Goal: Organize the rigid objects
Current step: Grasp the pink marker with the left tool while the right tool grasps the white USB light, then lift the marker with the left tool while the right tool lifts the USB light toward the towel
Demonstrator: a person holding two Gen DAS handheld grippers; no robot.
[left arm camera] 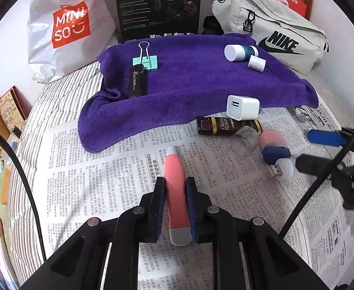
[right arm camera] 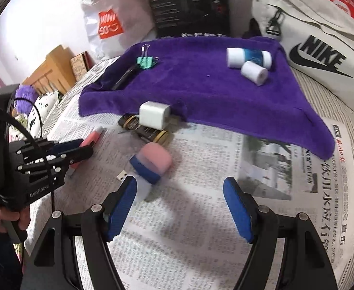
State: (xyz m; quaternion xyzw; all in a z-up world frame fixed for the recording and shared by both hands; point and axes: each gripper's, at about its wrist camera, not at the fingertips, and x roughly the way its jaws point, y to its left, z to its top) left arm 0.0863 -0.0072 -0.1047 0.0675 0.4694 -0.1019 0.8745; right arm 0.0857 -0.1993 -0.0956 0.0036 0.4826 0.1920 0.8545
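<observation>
Left gripper (left arm camera: 175, 194) is clamped on a pink tube with a grey cap (left arm camera: 177, 193), pads pressing both sides about mid-length, the tube lying along the finger axis over the newspaper (left arm camera: 104, 181). Right gripper (right arm camera: 179, 207) stands wide apart with nothing between its pads, hovering over newsprint just short of a small USB gadget with a pink cap and blue body (right arm camera: 150, 162), whose plug points toward the right gripper's left finger. Already on the purple towel (left arm camera: 189, 77): teal binder clip (left arm camera: 145, 63), black pen-like stick (left arm camera: 136, 79), white-and-blue bottle (left arm camera: 241, 52) and a small white cylinder (left arm camera: 256, 64). White USB charger cube (left arm camera: 242, 107) rests on a dark labelled bottle (left arm camera: 227, 126) at the towel's edge. Risks, as judged: the tube is smooth and rounded, so it may pivot or slide out of the pads when lifted. The USB gadget is round and could roll when nudged by one finger before the other closes. The charger looks precariously perched; brushing the bottle may tip it off. The two grippers work near each other and could collide. Towel folds may let cylinders roll.
</observation>
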